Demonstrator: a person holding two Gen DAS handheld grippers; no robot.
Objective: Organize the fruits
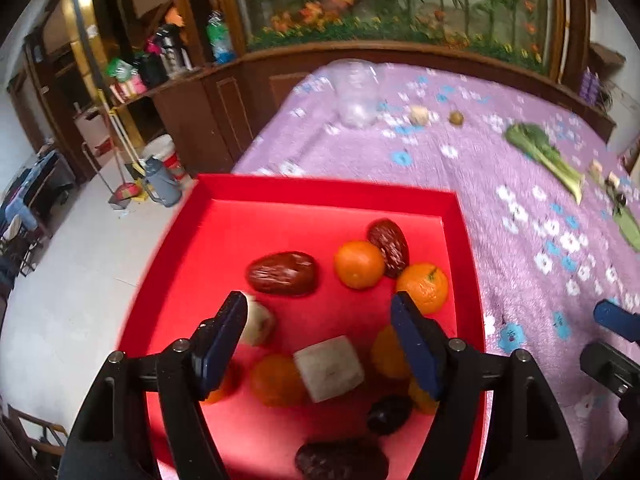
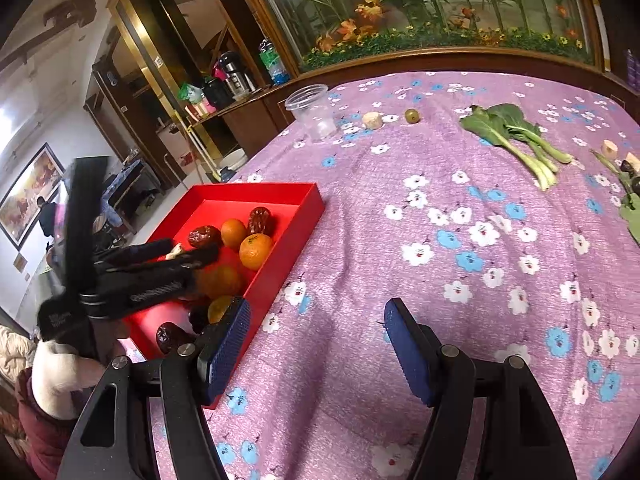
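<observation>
Left gripper (image 1: 318,344) wide, empty, hovering over red tray (image 1: 320,190) holding oranges, dates. Right gripper (image 2: 316,350) wide, empty over cloth. Stray green fruit (image 2: 411,115) far ahead, nearer right gripper.

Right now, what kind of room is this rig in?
Likely a home living or dining room: a floral tablecloth covers the table, a wooden cabinet holds thermoses and bottles, and a broom leans nearby.

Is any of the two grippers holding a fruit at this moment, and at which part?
Nothing is held. The left gripper is open over the red tray; the right gripper is open above the tablecloth.
</observation>
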